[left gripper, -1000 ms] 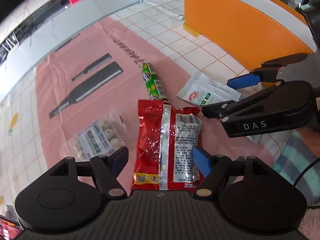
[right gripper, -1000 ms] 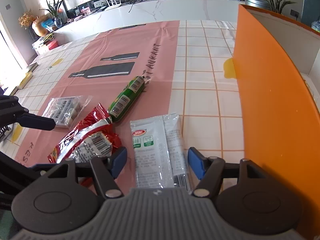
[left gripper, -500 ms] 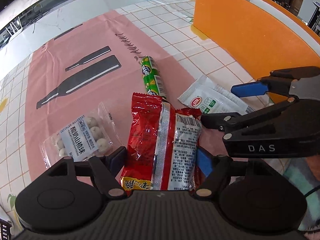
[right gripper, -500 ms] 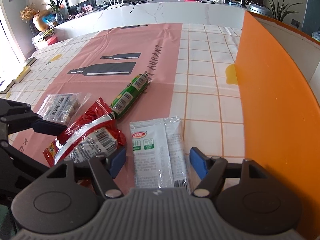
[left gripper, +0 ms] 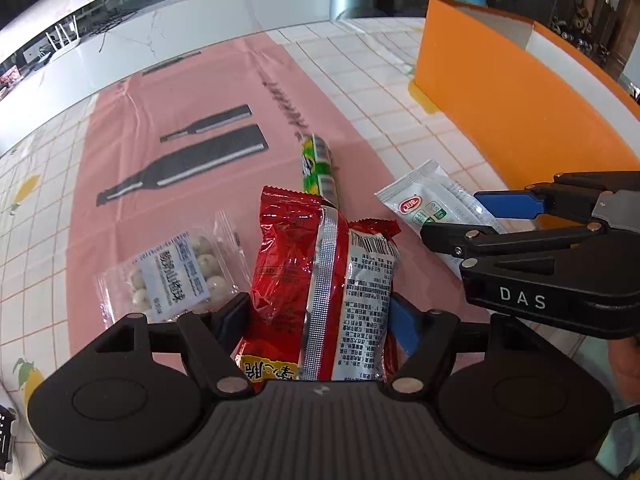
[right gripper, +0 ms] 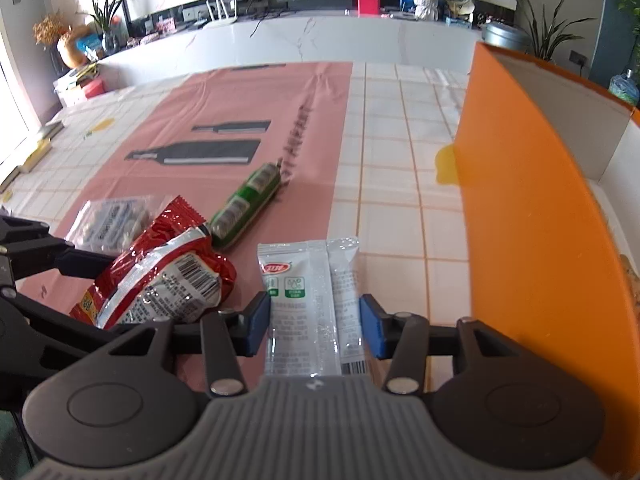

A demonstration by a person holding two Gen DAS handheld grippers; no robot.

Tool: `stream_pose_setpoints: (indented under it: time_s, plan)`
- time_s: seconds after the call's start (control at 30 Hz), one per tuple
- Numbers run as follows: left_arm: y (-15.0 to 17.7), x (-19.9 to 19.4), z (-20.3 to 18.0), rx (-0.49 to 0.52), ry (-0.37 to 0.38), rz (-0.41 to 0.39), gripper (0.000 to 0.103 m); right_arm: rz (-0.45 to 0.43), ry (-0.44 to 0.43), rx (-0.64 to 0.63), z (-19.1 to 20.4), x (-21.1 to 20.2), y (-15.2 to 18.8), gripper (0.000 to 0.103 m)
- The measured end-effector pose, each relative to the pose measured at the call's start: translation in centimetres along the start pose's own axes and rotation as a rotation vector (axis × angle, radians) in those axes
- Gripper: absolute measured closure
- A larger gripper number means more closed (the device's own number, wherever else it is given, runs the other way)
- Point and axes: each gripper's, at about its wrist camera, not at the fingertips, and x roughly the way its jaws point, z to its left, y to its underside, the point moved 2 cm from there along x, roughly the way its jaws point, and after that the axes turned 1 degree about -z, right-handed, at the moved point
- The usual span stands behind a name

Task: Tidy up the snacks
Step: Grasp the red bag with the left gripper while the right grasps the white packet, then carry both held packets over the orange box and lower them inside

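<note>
Pink-striped tablecloth, orange box on my right. My right gripper has been closing onto the white sachet, pads touching its edges. My left gripper straddles the red snack bag, jaws narrowing but apart.

The left claw hangs low over the surface, its jaws spread wide on either side of a red snack bag lying seam-up on the pink cloth; they have just narrowed a little. Whether the pads press the bag cannot be told. A clear packet of pale round sweets lies just left of it, a green tube beyond. The right claw reaches in from the right over a white sachet, near an orange box.
</note>
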Motion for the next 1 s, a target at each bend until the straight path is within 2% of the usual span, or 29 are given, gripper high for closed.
stream_pose_setpoints:
  time_s: [0.3, 0.47, 0.57, 0.83, 1.0]
  plan:
    - [-3.0, -5.2, 0.2, -0.088, -0.016, -0.125, 0.019, -0.108, 0.042, 0.009, -0.7, -4.8, -3.2, 0.057]
    - [-5.1, -8.5, 0.0, -0.180, 0.019, -0.187, 0.019, -0.135, 0.041, 0.038, -2.0, -7.9, -4.8, 0.057]
    - [-6.4, -10.3, -0.7, -0.198, 0.046, -0.217, 0.019, -0.152, 0.053, 0.030, -2.6, -9.9, -5.7, 0.057]
    - [-9.0, -12.7, -3.8, -0.219, 0.118, -0.248, 0.019, -0.149, 0.092, 0.024, -6.1, -14.5, -7.1, 0.057]
    - [-10.1, -12.9, -6.2, -0.203, 0.192, -0.239, 0.019, -0.142, 0.105, 0.040, -9.0, -17.3, -7.0, 0.057]
